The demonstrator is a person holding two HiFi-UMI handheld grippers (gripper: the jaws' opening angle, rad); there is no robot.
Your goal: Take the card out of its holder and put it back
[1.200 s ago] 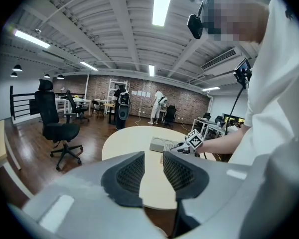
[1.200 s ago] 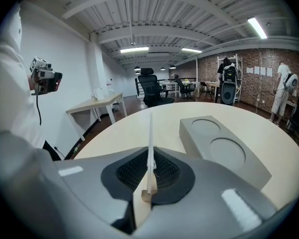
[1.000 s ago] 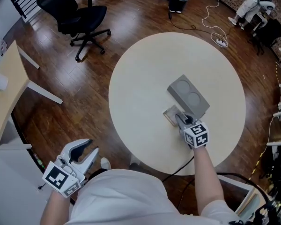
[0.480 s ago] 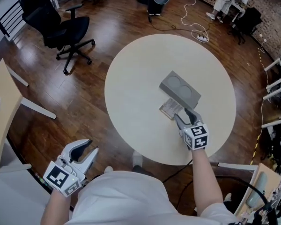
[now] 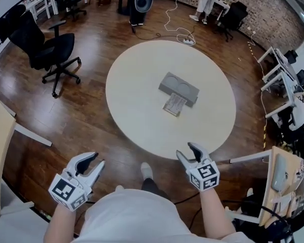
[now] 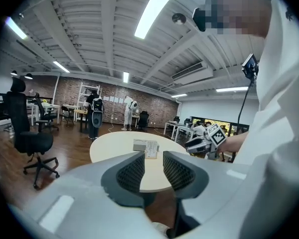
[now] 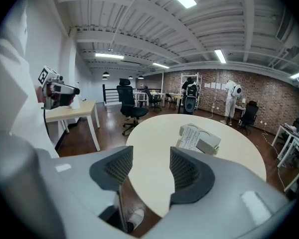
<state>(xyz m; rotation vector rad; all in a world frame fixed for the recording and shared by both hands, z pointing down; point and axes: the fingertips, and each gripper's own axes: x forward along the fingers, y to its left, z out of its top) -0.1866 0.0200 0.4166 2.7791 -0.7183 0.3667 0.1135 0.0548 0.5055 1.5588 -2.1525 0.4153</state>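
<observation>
Card (image 5: 174, 104) rests on the table (image 5: 131, 95), touching the near edge of the holder (image 5: 179, 88) (whether slotted in, unclear). Right gripper (image 5: 187, 152) is off the table, jaws opening, nothing between them. Left gripper (image 5: 95, 160) is also off-table, jaws apart, empty.

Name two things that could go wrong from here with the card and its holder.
1. The card rests at the near side of the holder. Whether it is fully seated cannot be told, so it might slide out.
2. The right claw, its jaws opening with nothing between them, hangs beyond the near edge of the table. A fresh reach from there could nudge the holder.
</observation>
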